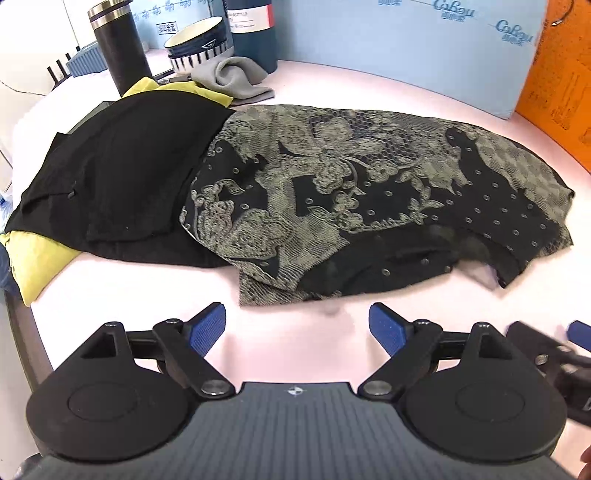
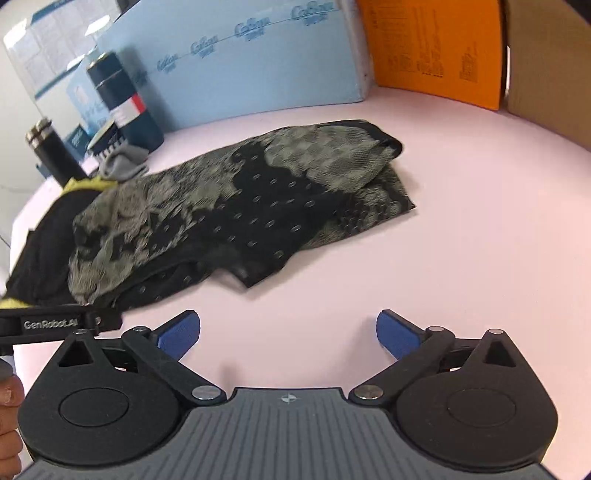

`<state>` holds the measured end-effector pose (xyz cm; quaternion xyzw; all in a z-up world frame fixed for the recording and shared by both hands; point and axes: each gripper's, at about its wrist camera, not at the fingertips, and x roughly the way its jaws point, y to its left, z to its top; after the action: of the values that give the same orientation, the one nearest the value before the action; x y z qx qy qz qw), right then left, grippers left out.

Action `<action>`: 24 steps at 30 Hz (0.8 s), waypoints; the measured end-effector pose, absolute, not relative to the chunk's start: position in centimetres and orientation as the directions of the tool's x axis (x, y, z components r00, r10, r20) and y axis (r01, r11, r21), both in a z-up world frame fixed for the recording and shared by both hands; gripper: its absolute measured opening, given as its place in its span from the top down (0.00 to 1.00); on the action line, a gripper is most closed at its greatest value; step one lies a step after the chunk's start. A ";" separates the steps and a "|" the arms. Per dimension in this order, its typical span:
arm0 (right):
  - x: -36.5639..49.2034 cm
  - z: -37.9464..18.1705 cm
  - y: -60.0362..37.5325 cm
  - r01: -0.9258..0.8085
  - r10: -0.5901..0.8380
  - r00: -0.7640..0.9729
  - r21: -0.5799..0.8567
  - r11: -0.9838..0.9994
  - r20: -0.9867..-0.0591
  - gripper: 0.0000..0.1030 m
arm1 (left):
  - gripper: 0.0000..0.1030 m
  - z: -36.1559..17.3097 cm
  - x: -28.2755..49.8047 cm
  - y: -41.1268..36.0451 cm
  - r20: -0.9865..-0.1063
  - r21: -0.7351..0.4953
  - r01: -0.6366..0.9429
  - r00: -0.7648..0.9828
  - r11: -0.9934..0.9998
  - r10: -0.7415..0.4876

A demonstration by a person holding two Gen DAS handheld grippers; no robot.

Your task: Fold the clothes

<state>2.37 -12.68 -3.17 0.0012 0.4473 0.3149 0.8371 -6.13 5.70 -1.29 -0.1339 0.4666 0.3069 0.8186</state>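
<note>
A black garment with a grey-green lace pattern point(image 1: 369, 199) lies spread across the pale pink table point(image 1: 295, 332), also seen in the right wrist view as the patterned garment point(image 2: 236, 210). At its left a plain black garment point(image 1: 118, 173) lies on top of a yellow one point(image 1: 40, 258). My left gripper point(image 1: 297, 325) is open just in front of the patterned garment's near edge, nothing between its blue pads. My right gripper point(image 2: 288, 336) is open over bare table, a little short of the garment's near hem. Its blurred edge shows in the left wrist view at the far right point(image 1: 554, 350).
At the back left stand a black flask point(image 1: 118, 48), a striped bowl point(image 1: 195, 44), a dark canister point(image 1: 255, 33) and a crumpled grey cloth point(image 1: 232, 79). Light blue boxes point(image 1: 406, 48) and an orange box point(image 2: 432, 48) line the back edge. A hand point(image 2: 9, 413) shows at the left.
</note>
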 end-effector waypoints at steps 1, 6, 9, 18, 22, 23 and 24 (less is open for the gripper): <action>2.1 -3.1 -12.4 -0.534 0.529 0.395 0.280 0.797 -0.751 0.00 | 0.19 -1.3 -6.1 5.5 -0.846 0.067 -0.620 0.381 0.782 0.374; 1.6 -2.7 -11.6 -0.542 0.533 0.383 0.284 0.791 -0.754 0.00 | 0.19 -0.9 -6.1 4.8 -0.834 0.073 -0.605 0.399 0.793 0.381; 1.4 -2.5 -11.5 -0.536 0.525 0.386 0.278 0.797 -0.759 0.00 | 0.19 -0.7 -6.3 4.8 -0.828 0.063 -0.613 0.409 0.788 0.384; 1.6 -2.6 -11.5 -0.491 0.434 0.434 0.196 0.849 -0.790 0.00 | 0.19 -0.8 -6.6 4.8 -0.828 0.071 -0.618 0.401 0.783 0.391; 1.5 -2.8 -11.5 -0.470 0.387 0.447 0.157 0.869 -0.806 0.00 | 0.19 -0.9 -6.7 4.8 -0.834 0.071 -0.619 0.394 0.783 0.387; 1.5 -2.8 -11.6 -0.468 0.381 0.451 0.150 0.871 -0.807 0.00 | 0.19 -1.0 -6.7 4.8 -0.834 0.072 -0.620 0.392 0.782 0.388; 1.5 -2.8 -11.6 -0.467 0.378 0.453 0.146 0.872 -0.808 0.00 | 0.19 -1.0 -6.7 4.8 -0.835 0.072 -0.621 0.391 0.781 0.388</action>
<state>1.50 -11.61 -2.81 -0.0484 0.4604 0.2483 0.8509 -6.74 4.83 -1.00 -0.1268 0.4594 0.3060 0.8241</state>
